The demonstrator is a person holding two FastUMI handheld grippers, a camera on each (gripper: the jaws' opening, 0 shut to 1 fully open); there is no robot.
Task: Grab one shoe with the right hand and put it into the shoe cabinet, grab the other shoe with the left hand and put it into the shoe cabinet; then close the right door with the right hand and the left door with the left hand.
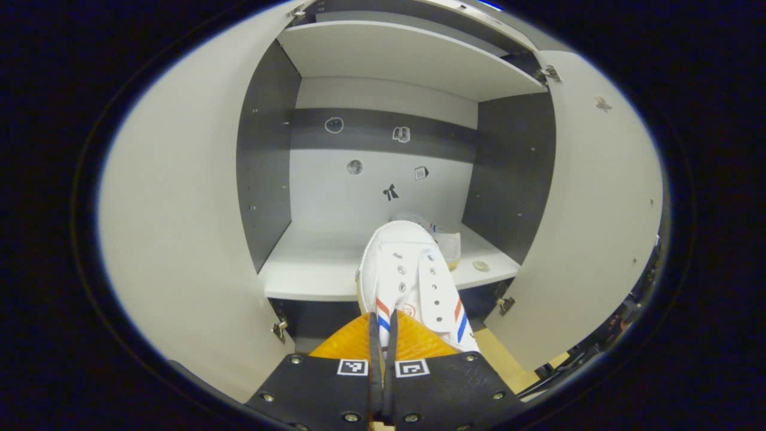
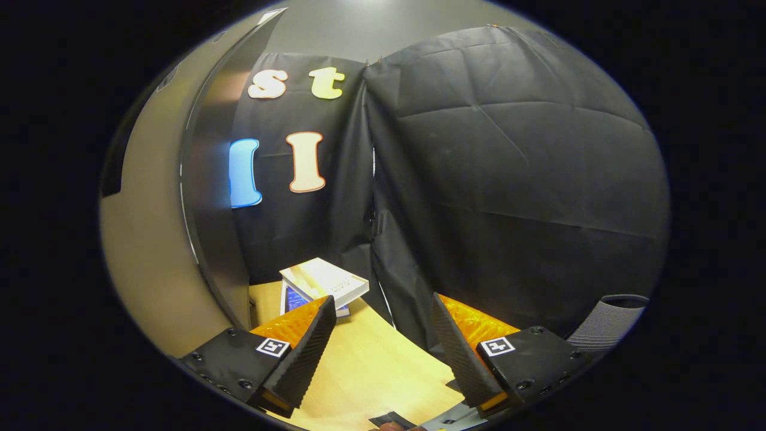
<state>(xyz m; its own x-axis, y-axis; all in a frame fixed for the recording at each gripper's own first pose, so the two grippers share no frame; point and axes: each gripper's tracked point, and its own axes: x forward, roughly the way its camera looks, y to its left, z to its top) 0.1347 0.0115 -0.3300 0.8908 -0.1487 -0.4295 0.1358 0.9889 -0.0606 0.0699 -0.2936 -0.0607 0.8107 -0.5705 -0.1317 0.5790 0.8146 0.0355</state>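
In the left gripper view my left gripper (image 1: 383,335) is shut on the rear of a white shoe (image 1: 407,269) with red and blue stripes. The shoe points into the open shoe cabinet, its toe over the front of the white lower shelf (image 1: 317,263). Behind its toe a second shoe (image 1: 450,246) lies on that shelf, mostly hidden. The left door (image 1: 179,239) and the right door (image 1: 598,221) both stand wide open. In the right gripper view my right gripper (image 2: 383,341) is open with nothing between its fingers, beside the edge of a cabinet door (image 2: 206,209).
An upper shelf (image 1: 407,60) spans the cabinet top. Small stickers mark its back wall (image 1: 371,179). A small round object (image 1: 480,265) lies on the lower shelf at right. In the right gripper view, stacked books (image 2: 323,284) rest on the wooden floor (image 2: 371,371).
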